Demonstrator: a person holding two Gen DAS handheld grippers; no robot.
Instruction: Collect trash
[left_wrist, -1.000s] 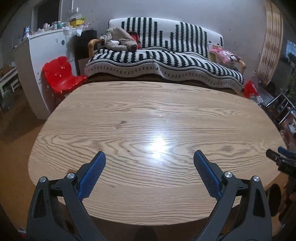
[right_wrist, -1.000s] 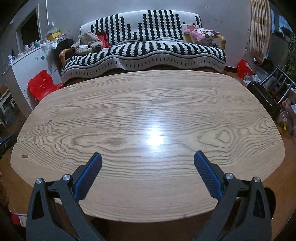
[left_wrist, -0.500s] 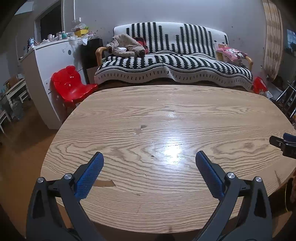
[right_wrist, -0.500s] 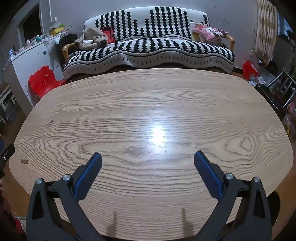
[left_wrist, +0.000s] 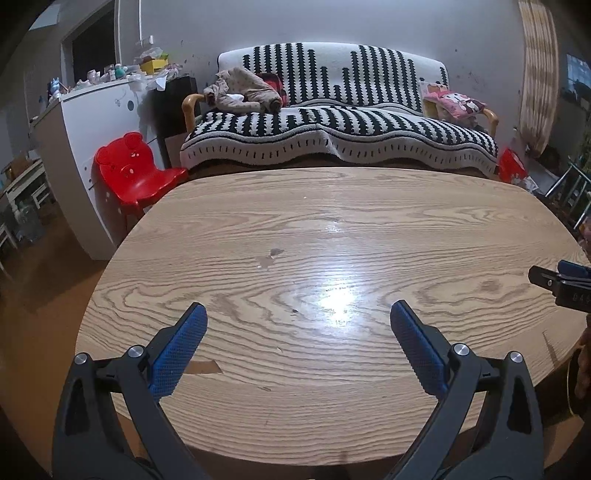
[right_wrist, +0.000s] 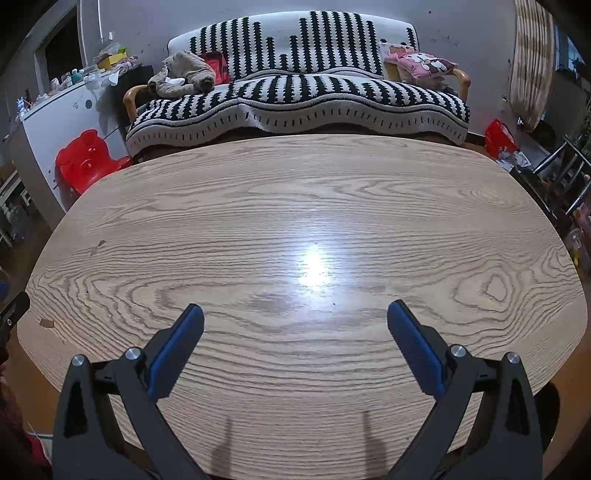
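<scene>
Left gripper (left_wrist: 297, 314): fingers spread wide, nothing between them, low over the near part of the table (left_wrist: 369, 221). Right gripper (right_wrist: 295, 314): likewise spread wide and empty, over the table's middle.

No bulky trash anywhere on the tabletop. Only candidates: a flat brown scrap (left_wrist: 205, 366) and two pale flecks (left_wrist: 271, 254). Hard to tell whether these are loose litter or chips in the veneer.

Scrap: flat on the wood close to the near left edge, just inside and beside the left gripper's left finger (left_wrist: 181, 350). Long axis roughly crosswise, along the table edge, so about square to the line of the fingers. In the right wrist view, same scrap (right_wrist: 47, 324) far off at the left rim, well apart from the right gripper and near the left gripper's tip (right_wrist: 13, 310).

Flecks: farther in, ahead and slightly left of the left gripper, well left of the right.

Judgement: left clearly nearer to all of it. Likely needs a small shift left and down to bracket the scrap, fingers closing across its short side. Thin and flat, so probably awkward to pinch.
</scene>
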